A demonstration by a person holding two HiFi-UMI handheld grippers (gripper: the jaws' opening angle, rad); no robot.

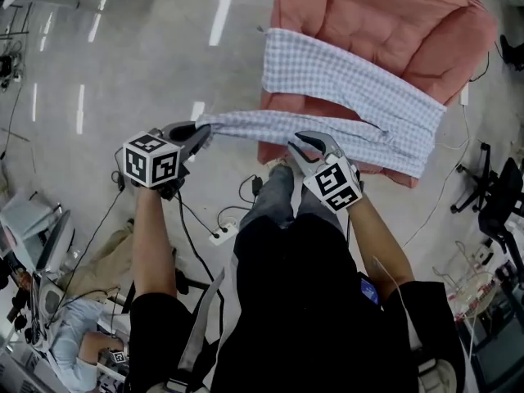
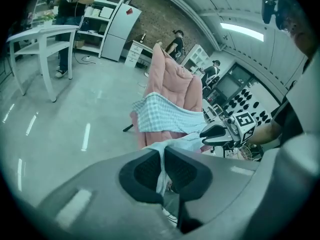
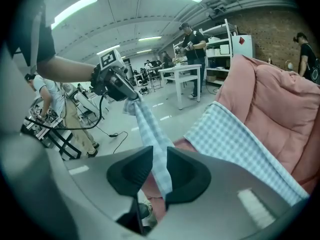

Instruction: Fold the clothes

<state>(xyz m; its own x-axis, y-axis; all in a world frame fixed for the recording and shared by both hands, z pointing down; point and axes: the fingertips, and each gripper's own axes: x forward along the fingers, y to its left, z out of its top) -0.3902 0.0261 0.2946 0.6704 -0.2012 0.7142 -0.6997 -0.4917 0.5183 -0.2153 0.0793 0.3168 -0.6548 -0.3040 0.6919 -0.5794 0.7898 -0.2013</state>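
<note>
Person's black-clad torso [image 1: 311,301]: foreground.
Left tongs [image 1: 205,131]: closed on a bunched edge of the checked garment [image 1: 352,97], out over the floor to the left of the pink armchair [image 1: 393,23].
Right tongs [image 1: 299,144]: clamped on the same edge, just in front of the armchair.
Garment: that edge stretched between both tongs, the remainder draped across the armchair's seat and front.
Progress, judged: early. Cloth gripped and partly lifted, no fold made; spreading out, every fold and setting down remain.
Containers: none by the armchair. Distant shelves [image 2: 107,19] beyond it, contents too small to tell.
</note>
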